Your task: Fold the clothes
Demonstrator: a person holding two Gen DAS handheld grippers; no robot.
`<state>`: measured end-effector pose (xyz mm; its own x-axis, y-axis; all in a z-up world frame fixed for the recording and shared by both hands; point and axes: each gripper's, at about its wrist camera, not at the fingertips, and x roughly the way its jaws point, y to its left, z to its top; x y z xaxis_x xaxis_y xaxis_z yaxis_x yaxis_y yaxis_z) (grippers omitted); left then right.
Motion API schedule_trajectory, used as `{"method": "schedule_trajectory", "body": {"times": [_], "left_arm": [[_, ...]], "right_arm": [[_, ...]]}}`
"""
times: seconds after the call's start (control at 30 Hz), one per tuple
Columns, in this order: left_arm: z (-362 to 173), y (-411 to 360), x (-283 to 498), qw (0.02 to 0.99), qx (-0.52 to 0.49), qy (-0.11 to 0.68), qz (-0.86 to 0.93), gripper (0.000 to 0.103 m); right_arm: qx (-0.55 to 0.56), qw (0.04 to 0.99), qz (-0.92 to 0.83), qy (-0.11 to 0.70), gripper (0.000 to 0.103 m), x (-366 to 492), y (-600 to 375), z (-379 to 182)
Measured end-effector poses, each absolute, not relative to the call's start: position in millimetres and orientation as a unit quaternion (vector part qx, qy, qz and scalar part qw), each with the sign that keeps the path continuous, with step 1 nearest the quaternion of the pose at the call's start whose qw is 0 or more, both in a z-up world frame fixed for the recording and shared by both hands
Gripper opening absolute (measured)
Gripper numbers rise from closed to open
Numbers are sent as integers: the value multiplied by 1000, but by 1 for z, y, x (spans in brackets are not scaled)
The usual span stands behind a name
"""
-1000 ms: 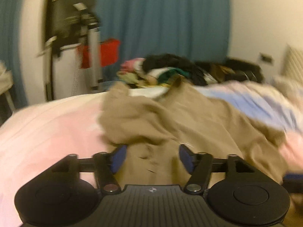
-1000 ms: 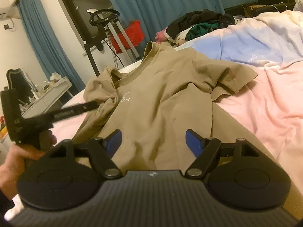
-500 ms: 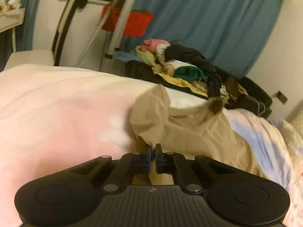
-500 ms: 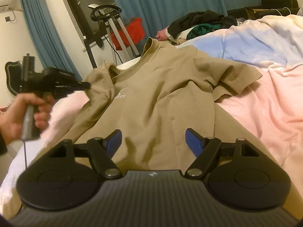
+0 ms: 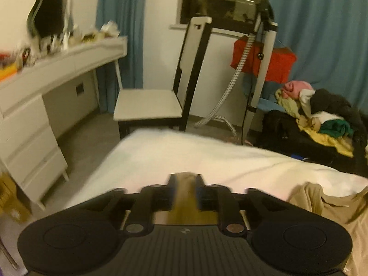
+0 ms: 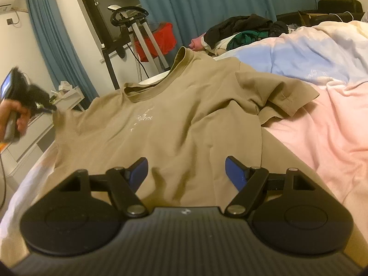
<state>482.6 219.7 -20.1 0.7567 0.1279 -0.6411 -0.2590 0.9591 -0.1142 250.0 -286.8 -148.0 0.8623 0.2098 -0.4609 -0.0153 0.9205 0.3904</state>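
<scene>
A tan T-shirt (image 6: 184, 119) lies face up on the bed, collar toward the far end, with a small white chest print. My right gripper (image 6: 186, 172) is open and hovers over the shirt's lower body, holding nothing. My left gripper (image 5: 185, 192) is shut on a fold of the tan shirt's left sleeve (image 5: 186, 184) and points off the bed's left edge. In the right wrist view the left gripper (image 6: 43, 105) holds the shirt's left sleeve corner stretched outward. More tan cloth (image 5: 331, 209) shows at the left wrist view's right edge.
The bed has a white sheet (image 5: 184, 154) and a pink and blue duvet (image 6: 322, 73). A pile of clothes (image 5: 322, 119) lies past the bed's end. A white chair (image 5: 151, 105), a white dresser (image 5: 27, 115) and a garment steamer stand (image 5: 260, 69) are beside the bed.
My left gripper closed on the shirt's left sleeve and pulled it outward to the left, spreading the shirt flatter. Its view swung toward the dresser. My right gripper stayed open in place.
</scene>
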Motion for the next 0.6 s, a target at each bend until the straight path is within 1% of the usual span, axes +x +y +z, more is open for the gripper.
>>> {"method": "schedule_trajectory", "body": {"times": [0.03,0.07,0.13,0.23,0.33,0.4,0.43,0.47,0.53,0.57,0.6], "left_arm": [[-29,227,469,929,-119,337,100,58],[-39,235,453,922,-149,343,95,61],[-64,255,418,902,-234,356,72,72],[-108,271,382,847,-390,361,18,75],[-136,263,370,812,-471,343,-31,78],[-140,251,376,804,-489,334,-56,78],[-143,245,380,800,-496,332,-66,76],[-144,242,384,796,-501,335,-60,71],[-148,237,390,787,-512,341,-42,45],[-151,238,391,787,-512,344,-24,37],[-153,240,391,787,-511,346,-3,17]], "right_arm": [[191,946,60,256,76,250,-287,-148],[192,945,60,256,76,250,-287,-148],[195,944,62,257,76,250,-286,-148],[197,943,64,259,77,249,-285,-148],[195,943,65,260,76,249,-284,-148],[194,944,66,260,77,248,-283,-149],[193,944,66,261,77,248,-283,-149],[192,944,66,261,77,248,-283,-149],[191,944,67,262,77,248,-282,-149],[190,944,67,262,77,248,-281,-150],[189,944,67,262,77,248,-281,-150]]}}
